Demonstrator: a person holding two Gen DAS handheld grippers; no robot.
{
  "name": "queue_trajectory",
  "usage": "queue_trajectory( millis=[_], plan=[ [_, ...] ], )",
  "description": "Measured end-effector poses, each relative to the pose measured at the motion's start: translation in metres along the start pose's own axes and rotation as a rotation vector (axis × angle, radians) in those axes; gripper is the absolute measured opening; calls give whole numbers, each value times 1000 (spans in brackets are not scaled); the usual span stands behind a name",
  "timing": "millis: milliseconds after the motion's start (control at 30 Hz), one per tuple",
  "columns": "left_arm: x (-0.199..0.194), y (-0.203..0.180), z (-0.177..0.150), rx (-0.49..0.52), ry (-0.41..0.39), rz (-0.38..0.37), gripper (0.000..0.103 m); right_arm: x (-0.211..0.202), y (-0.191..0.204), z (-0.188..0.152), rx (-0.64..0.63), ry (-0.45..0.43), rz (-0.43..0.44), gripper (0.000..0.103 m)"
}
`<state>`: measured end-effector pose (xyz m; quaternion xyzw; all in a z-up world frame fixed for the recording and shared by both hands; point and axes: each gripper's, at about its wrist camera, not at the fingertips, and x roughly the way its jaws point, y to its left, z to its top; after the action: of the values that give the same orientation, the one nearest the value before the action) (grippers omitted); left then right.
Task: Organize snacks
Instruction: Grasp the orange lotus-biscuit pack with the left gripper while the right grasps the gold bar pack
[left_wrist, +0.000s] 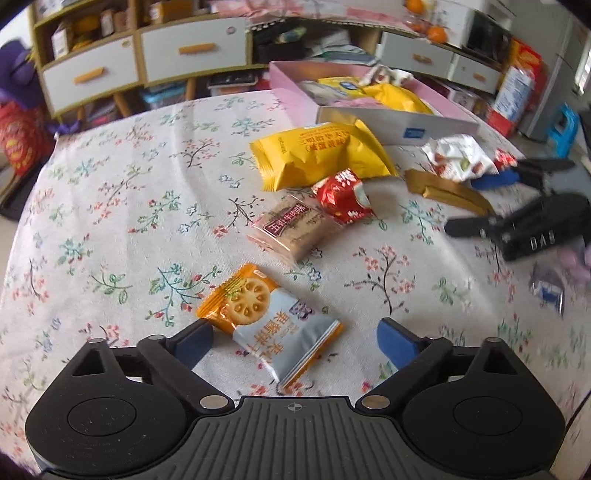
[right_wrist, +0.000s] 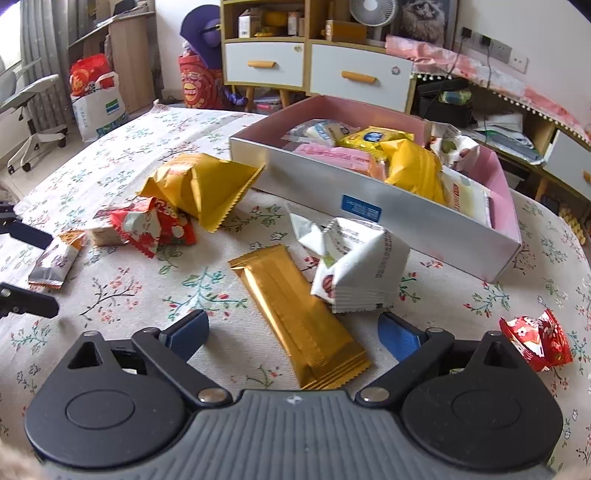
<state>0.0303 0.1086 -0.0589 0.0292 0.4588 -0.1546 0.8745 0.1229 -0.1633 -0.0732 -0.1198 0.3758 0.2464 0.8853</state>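
Nearest the left wrist camera, the left gripper (left_wrist: 295, 338) hangs over a floral tablecloth (left_wrist: 110, 206) with its jaws spread wide, holding nothing. Between its blue pads lies an orange-and-silver biscuit packet (left_wrist: 269, 323), flat on the cloth; the left pad looks to be just at the orange corner, though contact cannot be confirmed. Its long axis runs diagonally, orange end toward the upper left, silver end toward the lower right.

Seen from the right wrist camera, the right gripper (right_wrist: 293, 332) is likewise open and empty. A gold bar wrapper (right_wrist: 299, 317) lies flat between its pads, long axis slanting from upper left, away from the camera, to lower right, close under the gripper body. A crumpled white packet (right_wrist: 360, 266) rests against the bar's far right side.

Beyond sits a pink-lined box (right_wrist: 406, 218), already partly filled with snacks. A yellow bag (right_wrist: 199, 184) and a red packet (right_wrist: 155, 225) wait on the cloth.

Judged from this, the step is picking up a snack. Each gripper would do best to turn until its pads cross the packet's short width, settle low, then close gently, keeping clear of the white packet.
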Motion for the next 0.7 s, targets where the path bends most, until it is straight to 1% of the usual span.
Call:
queue_trajectory(
  millis=[133,233,333,400,433,467,567,633,667,700],
  plan=[
    [5,-3,7,-58,15,36,100,-1,4,1,-8,5,13,92],
    [8,-7,11,-90,25,72,98,-1,7,4,-7,12,21,87],
    [11,-12,12,-90,40,111,97,-1,9,4,-10,12,24,83],
    [12,-15,12,-73,44,139,95,-1,10,5,-12,15,26,80],
    [11,-16,12,-74,44,144,94,-1,11,5,-12,17,30,79],
    [11,-15,12,-82,43,146,93,-2,11,6,-12,20,33,76],
    [8,-10,13,-91,48,150,84,-3,14,7,-21,25,45,66],
    [6,-5,14,-108,44,156,72,-4,17,8,-35,27,49,61],
    [5,-3,15,-117,41,161,69,-4,18,8,-40,30,52,57],
    [4,-1,15,-123,39,166,64,-5,19,9,-44,33,54,53]
  ],
)
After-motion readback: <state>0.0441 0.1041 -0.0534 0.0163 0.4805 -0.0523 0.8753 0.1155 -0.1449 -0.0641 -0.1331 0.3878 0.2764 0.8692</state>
